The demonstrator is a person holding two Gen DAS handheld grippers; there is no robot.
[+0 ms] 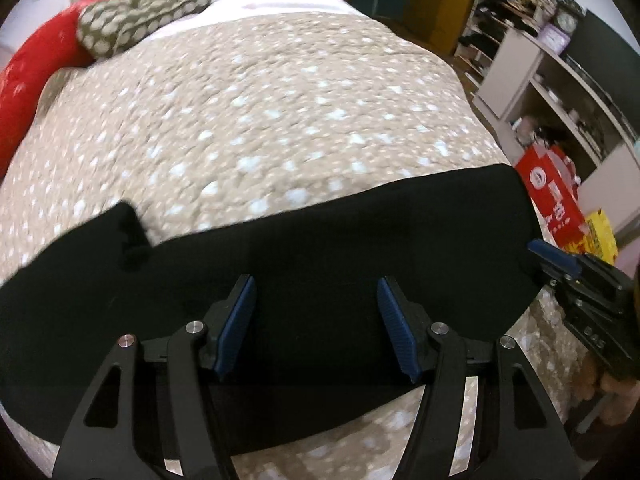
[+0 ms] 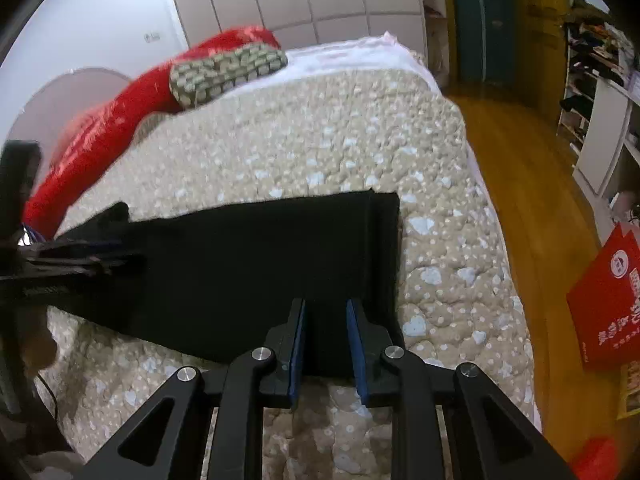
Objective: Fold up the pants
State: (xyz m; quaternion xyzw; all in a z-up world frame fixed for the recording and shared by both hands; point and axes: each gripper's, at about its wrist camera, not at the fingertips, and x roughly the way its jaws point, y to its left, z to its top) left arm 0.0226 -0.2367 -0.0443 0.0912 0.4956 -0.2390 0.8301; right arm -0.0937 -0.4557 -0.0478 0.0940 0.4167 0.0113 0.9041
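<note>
Black pants (image 1: 320,248) lie flat across the near part of the bed (image 1: 260,112), on the beige spotted quilt. Left gripper (image 1: 316,320) hangs over the middle of the cloth, blue fingers (image 1: 240,320) spread wide, pants below and between them but not pinched; contact with the cloth can't be told. Right gripper (image 2: 326,344) sits at the near edge of the pants close to their right end, fingers (image 2: 356,352) parted by a narrow gap with dark cloth showing in the gap; pads look clear of it, no pinch seen.

Pants look like one long dark band running left to right, smooth, few wrinkles. Right end shows a straight vertical edge with a second layer strip (image 2: 384,248) beside it. Left end has a small lumpy flap (image 1: 128,232) sticking up toward the quilt.

Both grippers tilt steeply down toward the bed. In the left wrist view the right gripper (image 1: 560,258) shows at the right end of the pants. In the right wrist view the left gripper (image 2: 80,256) reaches in from the left, over the cloth. Red pillow (image 1: 36,80) and spotted cushion (image 1: 140,12) lie at the far end of the bed. Both views blurred.
</note>
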